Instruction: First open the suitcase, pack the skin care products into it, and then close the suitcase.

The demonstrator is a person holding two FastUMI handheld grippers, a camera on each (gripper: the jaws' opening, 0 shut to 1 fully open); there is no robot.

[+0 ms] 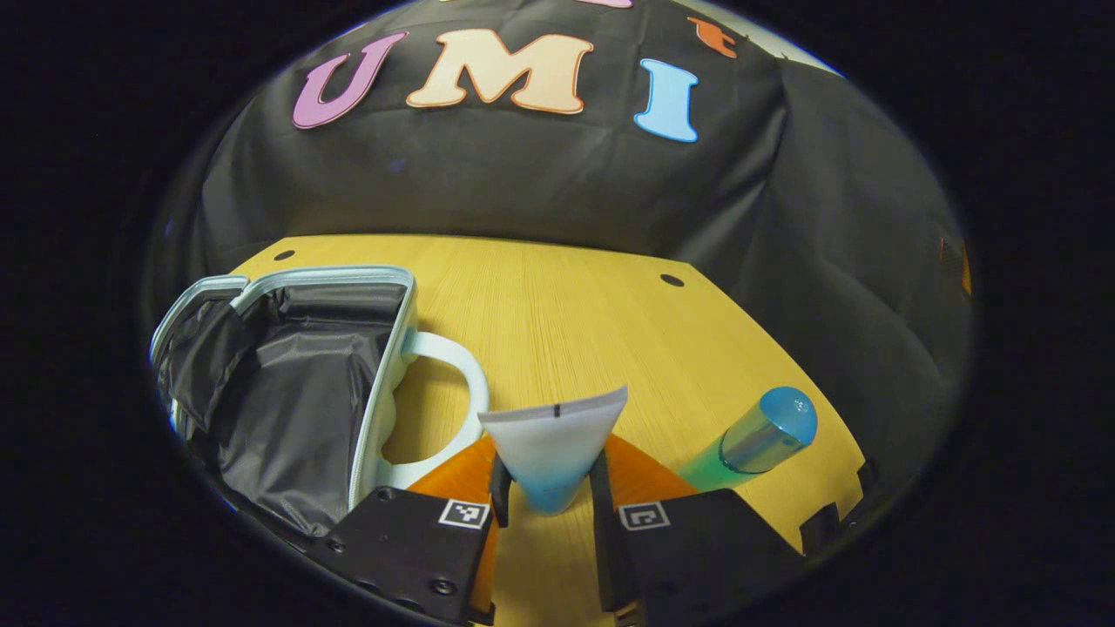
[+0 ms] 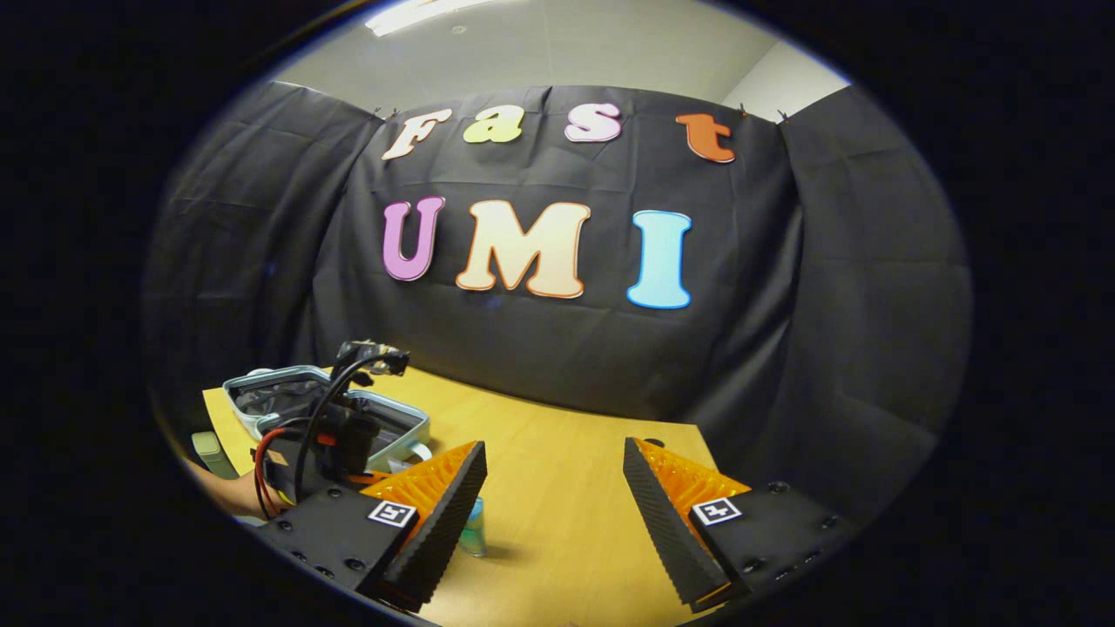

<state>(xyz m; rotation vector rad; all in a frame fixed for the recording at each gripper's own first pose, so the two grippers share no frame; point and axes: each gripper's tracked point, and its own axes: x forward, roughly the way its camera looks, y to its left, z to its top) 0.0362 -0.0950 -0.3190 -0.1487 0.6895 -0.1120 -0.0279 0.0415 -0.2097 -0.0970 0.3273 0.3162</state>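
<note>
My left gripper (image 1: 550,492) clamps white squeeze tube with blue end (image 1: 554,440) above wooden desk (image 1: 557,313), beside open pale-blue suitcase with black lining (image 1: 287,392). Blue-capped green bottle (image 1: 758,440) lies right. My right gripper (image 2: 553,496) spread wide, holding nothing; left gripper view alone shows tube.

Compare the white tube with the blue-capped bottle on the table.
The white tube is flat with a crimped end and held up between the left gripper's fingers; the blue-capped bottle is round, see-through and lies free on the table. Both show blue-green toward one end.
</note>
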